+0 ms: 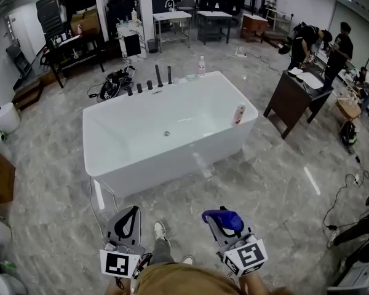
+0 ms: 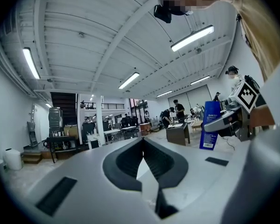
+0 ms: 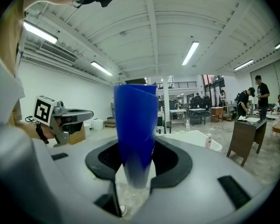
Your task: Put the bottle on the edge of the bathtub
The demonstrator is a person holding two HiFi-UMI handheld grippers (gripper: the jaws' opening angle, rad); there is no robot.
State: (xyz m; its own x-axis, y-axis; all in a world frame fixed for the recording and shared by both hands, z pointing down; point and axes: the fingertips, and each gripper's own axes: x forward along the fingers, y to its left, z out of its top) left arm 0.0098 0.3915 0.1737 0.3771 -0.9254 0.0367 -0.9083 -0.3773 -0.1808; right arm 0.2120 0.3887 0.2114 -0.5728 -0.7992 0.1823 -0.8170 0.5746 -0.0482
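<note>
A white bathtub (image 1: 172, 158) stands mid-floor, well ahead of both grippers; in the right gripper view it is a small shape (image 3: 196, 137) behind the bottle. My right gripper (image 1: 226, 222) is shut on a blue bottle (image 1: 221, 216), which stands upright between its jaws (image 3: 135, 134) and also appears in the left gripper view (image 2: 210, 125). My left gripper (image 1: 133, 210) is beside it, its jaws closed tip to tip (image 2: 142, 141) with nothing held. A pinkish bottle (image 1: 238, 114) stands on the tub's right rim, a clear bottle (image 1: 202, 66) at the far rim by dark taps (image 1: 157, 76).
A dark wooden table (image 1: 294, 97) stands right of the tub with people (image 1: 307, 40) beside it. A black bag (image 1: 114, 82) and cables lie behind the tub's far-left corner. Work tables (image 1: 172, 18) line the back. My shoes (image 1: 160, 230) show between the grippers.
</note>
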